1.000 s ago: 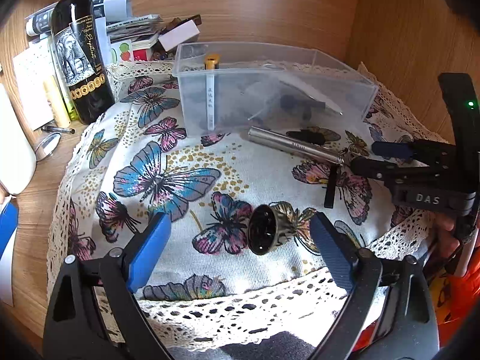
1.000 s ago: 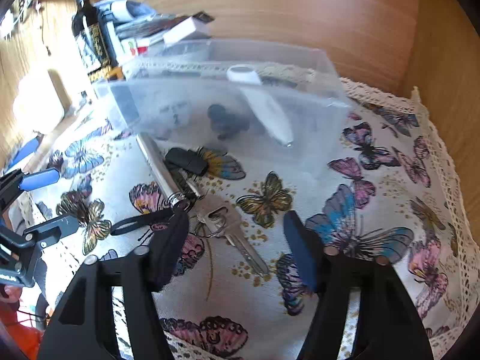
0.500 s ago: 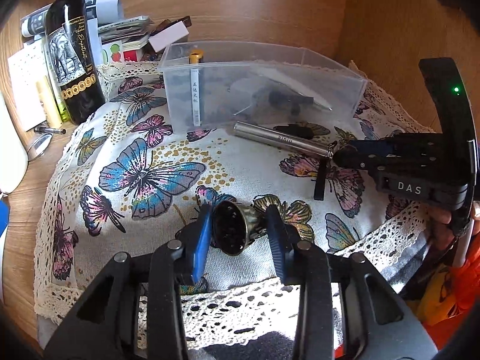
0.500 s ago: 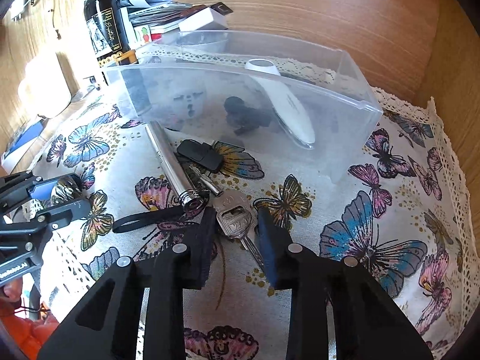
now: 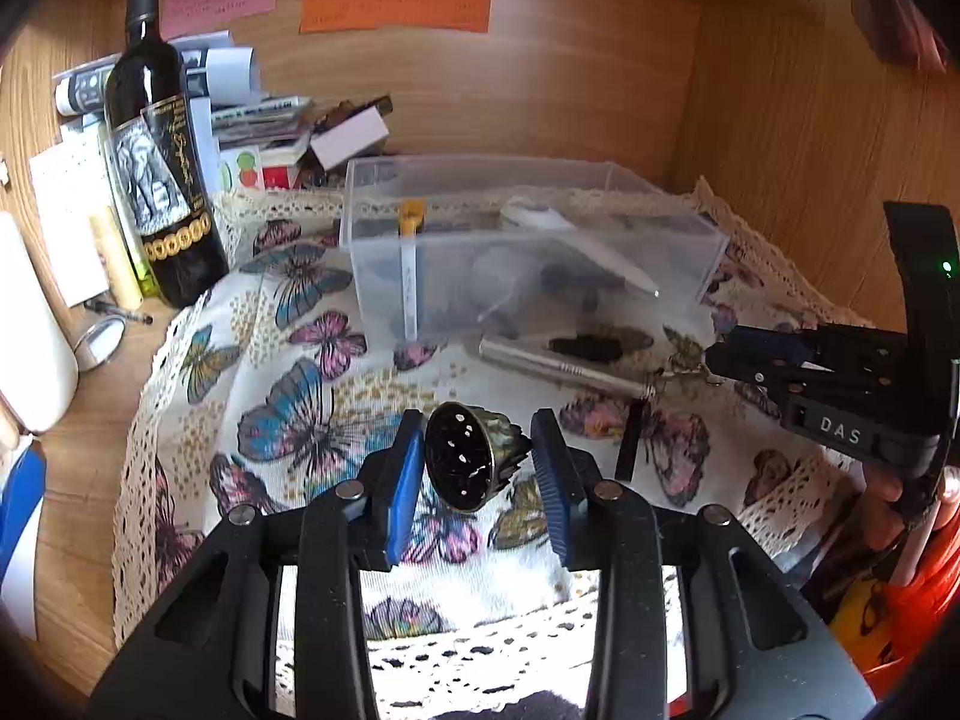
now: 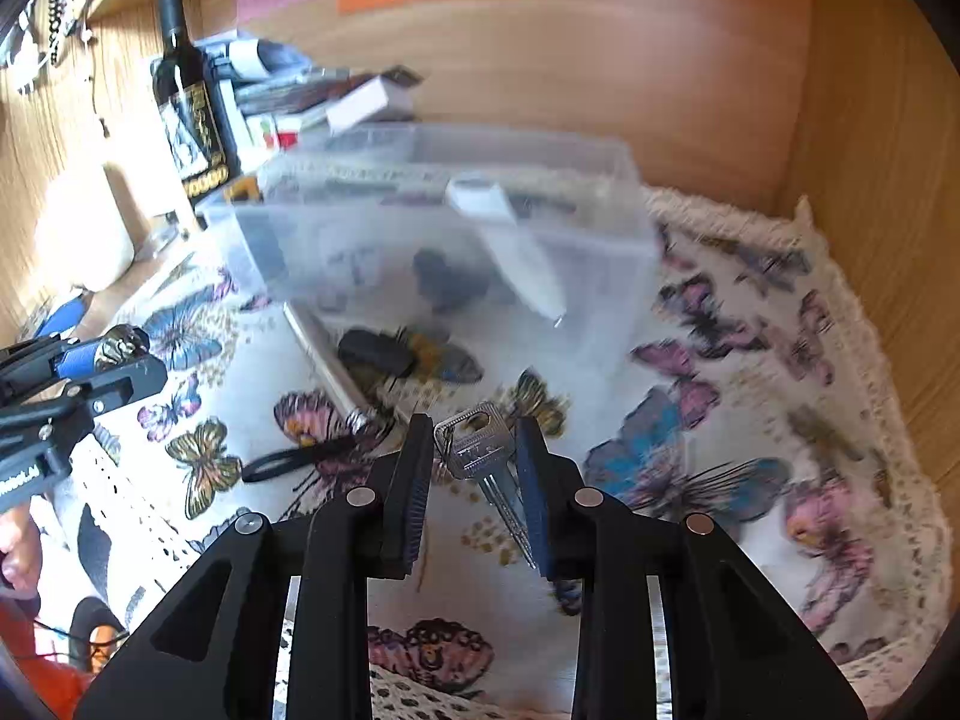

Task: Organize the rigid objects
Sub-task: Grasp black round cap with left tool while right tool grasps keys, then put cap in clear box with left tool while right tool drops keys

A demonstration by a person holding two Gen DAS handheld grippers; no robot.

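left gripper (image 5: 474, 468) clenched on dark round brass-rimmed cup (image 5: 459, 456); right gripper (image 6: 474, 468) grasps silver key (image 6: 480, 450); clear plastic bin (image 5: 528, 252) at 12 o'clock of both.

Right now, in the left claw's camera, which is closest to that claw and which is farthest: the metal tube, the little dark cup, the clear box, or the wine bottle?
1. Little dark cup: right between the left claw's fingers.
2. Metal tube: lying on the butterfly cloth, ahead and a bit right.
3. Clear box: just behind the tube.
4. Wine bottle: standing far back on the left.
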